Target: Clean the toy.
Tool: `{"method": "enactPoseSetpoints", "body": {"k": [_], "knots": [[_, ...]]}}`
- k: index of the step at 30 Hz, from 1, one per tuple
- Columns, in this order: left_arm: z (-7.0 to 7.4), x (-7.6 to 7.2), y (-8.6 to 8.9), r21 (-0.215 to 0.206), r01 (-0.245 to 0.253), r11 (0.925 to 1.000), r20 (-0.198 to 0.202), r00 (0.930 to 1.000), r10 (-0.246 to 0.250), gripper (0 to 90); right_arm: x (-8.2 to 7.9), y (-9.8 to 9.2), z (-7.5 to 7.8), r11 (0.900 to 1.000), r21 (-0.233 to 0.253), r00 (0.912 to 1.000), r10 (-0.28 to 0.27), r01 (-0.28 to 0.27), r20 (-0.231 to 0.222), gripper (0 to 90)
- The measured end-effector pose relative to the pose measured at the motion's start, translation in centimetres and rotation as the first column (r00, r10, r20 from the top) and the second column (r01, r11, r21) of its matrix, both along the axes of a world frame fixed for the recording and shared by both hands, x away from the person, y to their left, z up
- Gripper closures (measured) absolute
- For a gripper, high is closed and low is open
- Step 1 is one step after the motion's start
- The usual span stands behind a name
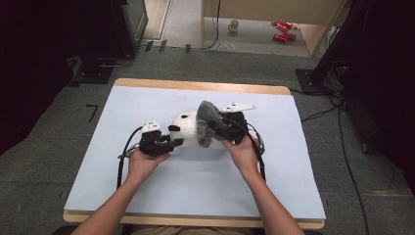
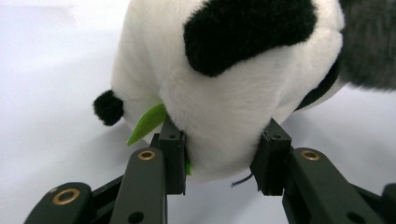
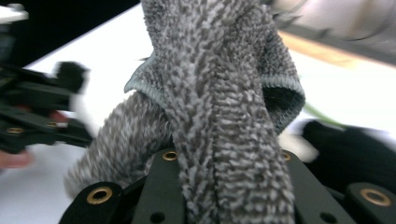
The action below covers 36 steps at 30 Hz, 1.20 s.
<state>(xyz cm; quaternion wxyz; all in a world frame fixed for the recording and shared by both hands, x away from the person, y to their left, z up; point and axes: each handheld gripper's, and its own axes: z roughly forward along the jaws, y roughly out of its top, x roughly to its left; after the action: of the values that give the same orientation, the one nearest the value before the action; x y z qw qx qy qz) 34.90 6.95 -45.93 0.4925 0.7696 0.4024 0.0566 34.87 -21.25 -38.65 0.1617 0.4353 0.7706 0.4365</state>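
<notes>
A: Where's the panda plush [image 1: 185,128]?

B: Lying mid-counter [image 1: 147,196]. The left hand-held gripper [image 2: 219,161] clamps its white snout end (a green felt leaf [image 2: 147,122] pokes out beside one jaw).

A: And the right hand-held gripper [image 1: 230,128]?

B: Closed on a grey fuzzy cloth [image 3: 224,116], held bunched up against the panda.

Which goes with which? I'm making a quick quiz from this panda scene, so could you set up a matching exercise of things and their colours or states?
Things:
1. panda plush
2. cloth
3. leaf
4. table cover

States:
A. pale blue, flat
B. green, beside a finger
C. grey, pinched by the right gripper
D. black and white, clamped by the left gripper

Pairs: 1-D, 2-C, 3-B, 4-A
</notes>
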Motion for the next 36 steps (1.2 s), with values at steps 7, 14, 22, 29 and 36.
{"method": "enactPoseSetpoints", "body": {"k": [7,14,22,29,36], "knots": [[0.2,0.5,-0.3,-0.025,0.022,0.9994,-0.006,0.9997,-0.022,61.3,0.2,-4.2,0.0,0.995,0.042,0.9959,-0.090,0.090,-0.007,78.2],[0.4,0.8,-0.4,-0.040,0.028,0.9988,-0.012,0.9995,-0.028,61.2,-0.3,-5.0,0.1,0.990,-0.008,0.9886,-0.137,0.137,0.064,78.1],[0.4,0.4,-0.5,-0.057,0.028,0.9979,-0.015,0.9995,-0.029,60.6,0.0,-7.4,0.3,0.973,0.046,0.9705,-0.230,0.227,0.071,78.1],[0.3,0.3,-0.3,-0.057,0.013,0.9983,-0.019,0.9997,-0.014,60.7,-0.2,-8.7,1.6,0.958,0.127,0.9620,-0.266,0.257,0.061,78.3],[0.3,-0.1,-0.3,-0.049,0.006,0.9988,-0.014,0.9999,-0.007,60.7,-0.9,-5.0,4.2,0.969,0.228,0.9916,-0.110,0.092,0.068,78.3]]}}
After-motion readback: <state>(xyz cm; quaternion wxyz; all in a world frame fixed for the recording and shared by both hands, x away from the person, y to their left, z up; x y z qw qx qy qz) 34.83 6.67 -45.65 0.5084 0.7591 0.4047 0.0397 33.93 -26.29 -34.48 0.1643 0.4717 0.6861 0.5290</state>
